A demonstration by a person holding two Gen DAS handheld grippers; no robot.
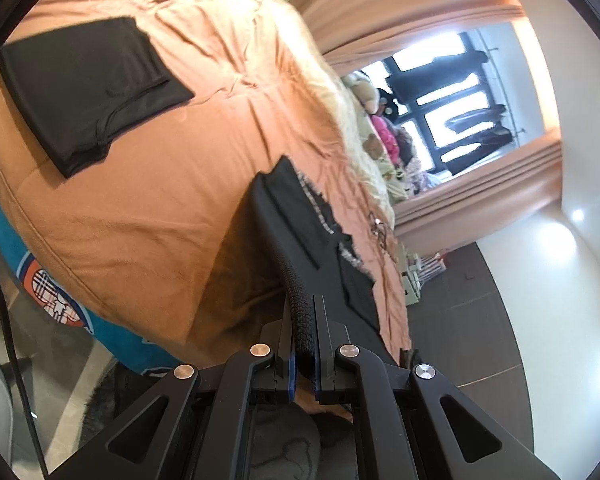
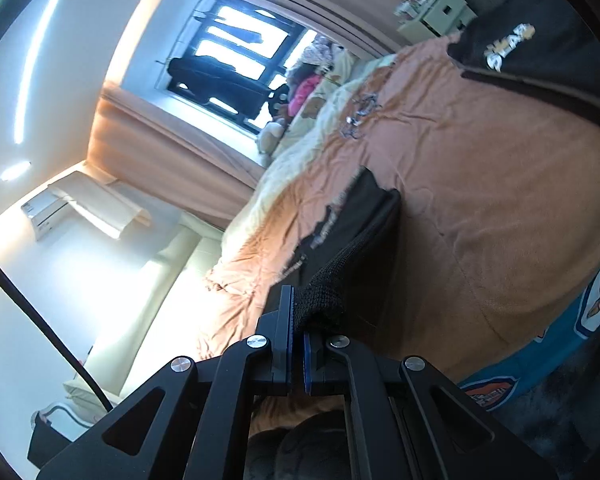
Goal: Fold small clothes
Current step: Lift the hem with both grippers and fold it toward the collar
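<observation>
Both grippers are clenched on the same black garment point(image 1: 324, 240), which hangs between them above the bed point(image 1: 140, 216).

Left wrist view: the left gripper point(image 1: 303, 344) pinches a ribbed black band of the garment between its blue-lined fingers point(image 1: 291, 368). From the grip the cloth runs away over the orange bed cover; a checked lining shows along its far edge. A second black garment, folded flat point(image 1: 88, 88), lies on the bed cover at the upper left, well apart from the held one. This folded piece appears in this view only. A teal sheet with printed badges point(image 1: 56, 304) shows below the edge of the orange cover. A window with dark bars point(image 1: 448, 100), orange curtains and a row of soft toys point(image 1: 376, 120) lie beyond the bed.

Right wrist view: the right gripper point(image 2: 297, 336) is closed on a knitted black edge of the same garment point(image 2: 360, 220), the cloth bunching at the fingertips and trailing onto the bed cover point(image 2: 480, 200). Only this view shows a dark garment with pale lettering point(image 2: 536, 52) lying at the upper right of the bed, well apart from the held one, and a wall-mounted air conditioner point(image 2: 44, 212) on the left. A small tangled item point(image 2: 358, 114) rests on the cover near the pale blanket.
</observation>
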